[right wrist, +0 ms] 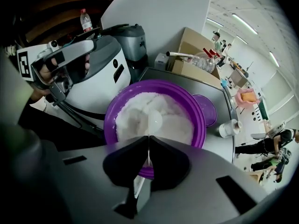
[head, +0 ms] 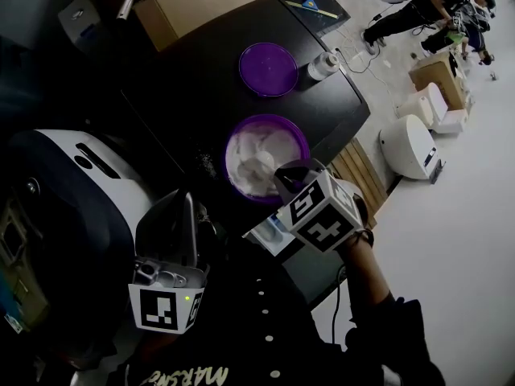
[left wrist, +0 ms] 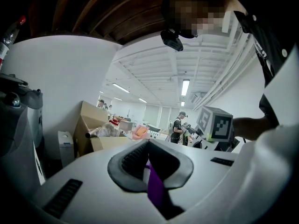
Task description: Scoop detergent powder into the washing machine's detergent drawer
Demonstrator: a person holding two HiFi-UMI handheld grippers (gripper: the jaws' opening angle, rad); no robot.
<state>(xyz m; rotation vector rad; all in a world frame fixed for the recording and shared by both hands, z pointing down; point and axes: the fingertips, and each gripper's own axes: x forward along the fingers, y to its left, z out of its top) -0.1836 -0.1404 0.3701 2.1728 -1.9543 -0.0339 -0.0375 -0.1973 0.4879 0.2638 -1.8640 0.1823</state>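
A purple bowl (head: 296, 132) (right wrist: 198, 113) heaped with white detergent powder (head: 259, 158) (right wrist: 175, 120) stands on the dark top. My right gripper (head: 285, 177) (right wrist: 148, 146) hangs over the bowl's near rim, shut on the thin handle of a white spoon (right wrist: 153, 121) whose bowl lies in the powder. My left gripper (head: 187, 207) (left wrist: 148, 160) is held over the white washing machine (head: 72, 207) (right wrist: 100, 78), pointing upward, shut on a thin purple piece (left wrist: 155, 190); I cannot tell what that piece is.
The bowl's purple lid (head: 269, 69) (right wrist: 209, 108) lies beyond it, beside a white bottle (head: 323, 65) (right wrist: 229, 127). A cardboard box (head: 201, 2) (right wrist: 191, 66) stands at the back. People work far off across the room (head: 434, 10).
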